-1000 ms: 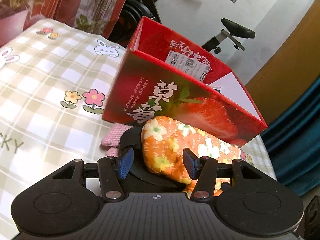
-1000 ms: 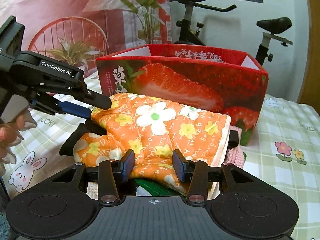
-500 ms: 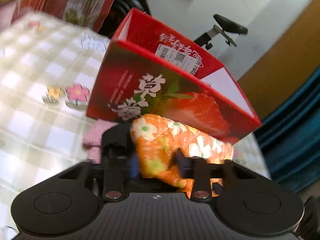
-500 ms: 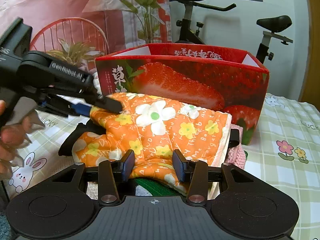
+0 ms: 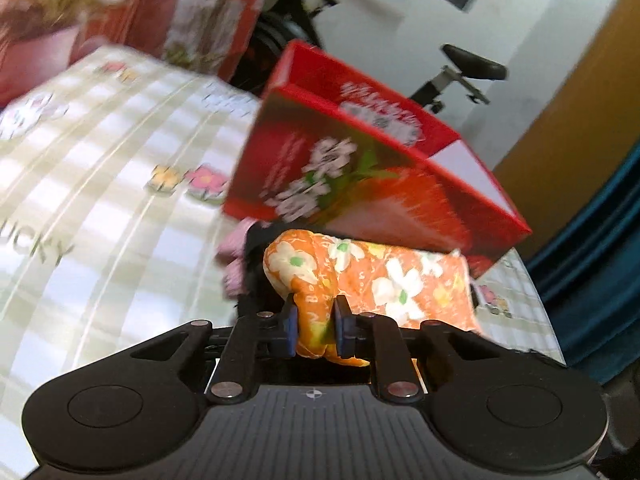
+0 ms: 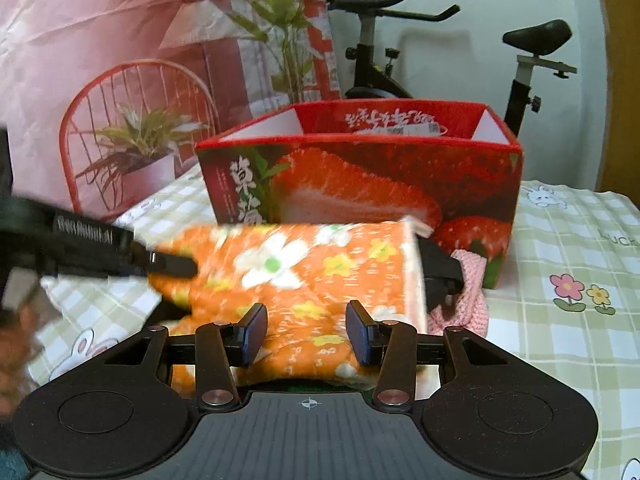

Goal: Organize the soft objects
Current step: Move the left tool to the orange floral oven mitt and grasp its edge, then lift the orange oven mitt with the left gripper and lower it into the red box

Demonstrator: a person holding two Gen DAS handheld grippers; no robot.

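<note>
Left wrist view: a checked surface (image 5: pixel 100 200) printed with flowers and rabbits carries a red strawberry-printed box (image 5: pixel 360 184), open at the top. Against the box's near wall lies an orange floral mitt (image 5: pixel 384 280), resting over a black cloth (image 5: pixel 252 264) and a pink knitted item (image 5: pixel 236 240). The left gripper (image 5: pixel 314 330) has its jaws closing on the mitt's near corner, the fabric bunched between the blue pads (image 5: pixel 291 328), which press on it. Right wrist view: the same box (image 6: pixel 360 184) stands behind the mitt (image 6: pixel 304 268). The left gripper (image 6: pixel 180 268) reaches in from the left to the mitt's edge. The right gripper (image 6: pixel 306 334) has its jaws part-way apart, astride the mitt's near edge; whether its pads (image 6: pixel 250 334) press the fabric cannot be told.
</note>
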